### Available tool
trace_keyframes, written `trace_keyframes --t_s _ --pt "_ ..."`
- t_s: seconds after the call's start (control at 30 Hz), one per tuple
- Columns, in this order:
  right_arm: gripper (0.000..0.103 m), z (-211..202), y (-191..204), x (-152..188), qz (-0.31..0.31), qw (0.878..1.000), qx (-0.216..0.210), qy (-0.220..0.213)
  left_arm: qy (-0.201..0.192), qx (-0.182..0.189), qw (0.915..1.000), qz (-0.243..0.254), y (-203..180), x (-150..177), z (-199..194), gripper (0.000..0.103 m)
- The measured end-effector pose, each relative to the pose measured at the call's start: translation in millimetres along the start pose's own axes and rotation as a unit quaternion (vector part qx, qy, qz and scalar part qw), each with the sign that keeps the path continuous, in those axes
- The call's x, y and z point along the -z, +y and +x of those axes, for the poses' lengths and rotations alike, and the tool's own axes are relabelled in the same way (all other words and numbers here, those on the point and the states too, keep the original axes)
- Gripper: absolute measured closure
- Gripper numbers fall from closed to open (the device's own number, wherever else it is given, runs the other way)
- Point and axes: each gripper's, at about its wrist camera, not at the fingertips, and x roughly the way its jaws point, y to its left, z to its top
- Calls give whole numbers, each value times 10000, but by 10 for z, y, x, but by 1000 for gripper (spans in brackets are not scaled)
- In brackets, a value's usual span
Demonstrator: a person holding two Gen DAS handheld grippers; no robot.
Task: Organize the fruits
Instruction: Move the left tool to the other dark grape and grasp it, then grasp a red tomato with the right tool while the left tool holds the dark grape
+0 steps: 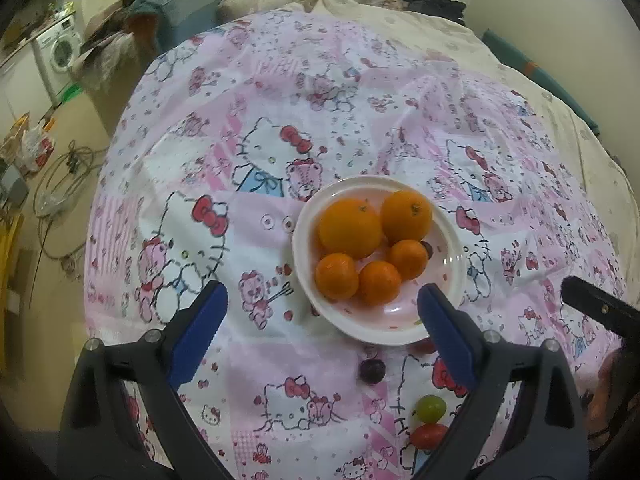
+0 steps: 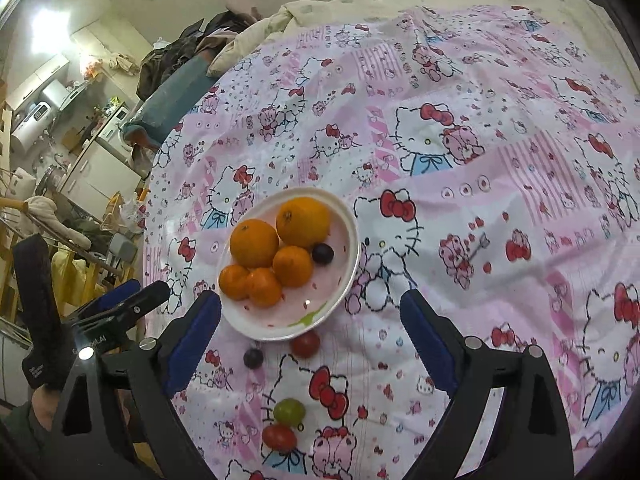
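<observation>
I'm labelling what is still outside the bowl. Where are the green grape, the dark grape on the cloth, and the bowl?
green grape (image 2: 289, 411), right wrist view, middle of its skin.
dark grape on the cloth (image 2: 253, 357), right wrist view, its centre.
bowl (image 2: 276, 330), right wrist view, near rim.

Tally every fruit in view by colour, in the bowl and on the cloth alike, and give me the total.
Orange: 5, all in the bowl, e.g.
Dark purple: 2, one in the bowl, one on the cloth
Red: 2, on the cloth
Green: 1, on the cloth
Total: 10
</observation>
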Motion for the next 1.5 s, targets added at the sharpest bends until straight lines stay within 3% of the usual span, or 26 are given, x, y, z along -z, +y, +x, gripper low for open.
trace_keyframes --t_s 0.27,0.6,0.73,0.83,1.0,1.17,1.5 --pt "10 -64 -164 182 439 9986 277 -39 149 -364 9991 -141 90 110 39 9" --pt "10 62 -447 178 1003 9941 406 112 1247 -51 9912 -439 65 402 457 10" --pt "10 102 -511 162 1133 9923 486 154 1452 65 9893 -155 -144 558 603 19" --pt "10 135 -542 163 1221 9914 399 257 1629 157 9864 148 -332 665 749 45" --pt "10 115 -587 164 1261 9908 420 247 1578 20 9864 469 -520 712 855 54" --pt "10 89 -622 161 1262 9908 432 242 1577 -69 9848 730 -598 708 942 84" --pt "10 100 -615 159 1179 9916 439 315 1639 -86 9844 636 -577 606 854 85"
